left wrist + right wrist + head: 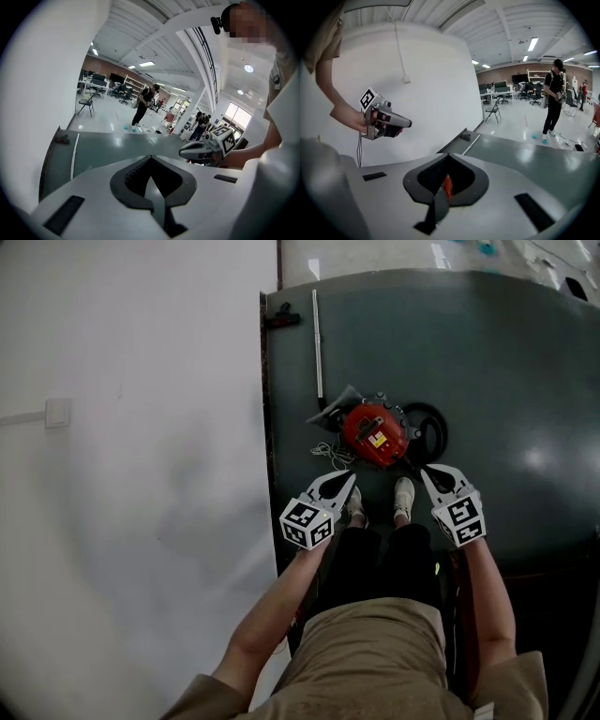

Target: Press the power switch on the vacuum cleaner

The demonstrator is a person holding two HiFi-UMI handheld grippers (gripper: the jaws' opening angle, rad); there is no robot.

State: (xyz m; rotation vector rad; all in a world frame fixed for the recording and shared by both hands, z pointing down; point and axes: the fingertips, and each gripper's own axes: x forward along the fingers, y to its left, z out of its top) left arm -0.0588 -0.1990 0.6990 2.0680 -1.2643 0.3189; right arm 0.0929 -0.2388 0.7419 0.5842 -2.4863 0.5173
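The red vacuum cleaner (pixel 375 434) sits on the dark green floor mat (pixel 506 362), just ahead of the person's feet (pixel 404 498). My left gripper (pixel 349 478) hangs to its near left and my right gripper (pixel 427 472) to its near right, both above it and clear of it. The two grippers are shut with nothing held. The left gripper view has its jaws (pixel 151 157) meeting at the tip, with the right gripper (pixel 206 149) beyond. In the right gripper view a red sliver of the vacuum cleaner (pixel 447 186) shows below the closed tips (pixel 449 154).
A metal tube (pixel 319 343) and a black nozzle (pixel 281 318) lie on the mat beyond the vacuum, near the white wall (pixel 131 474). A dark hose (pixel 429 427) loops at the vacuum's right, and a cord (pixel 328 454) at its left. People stand far off (pixel 553 93).
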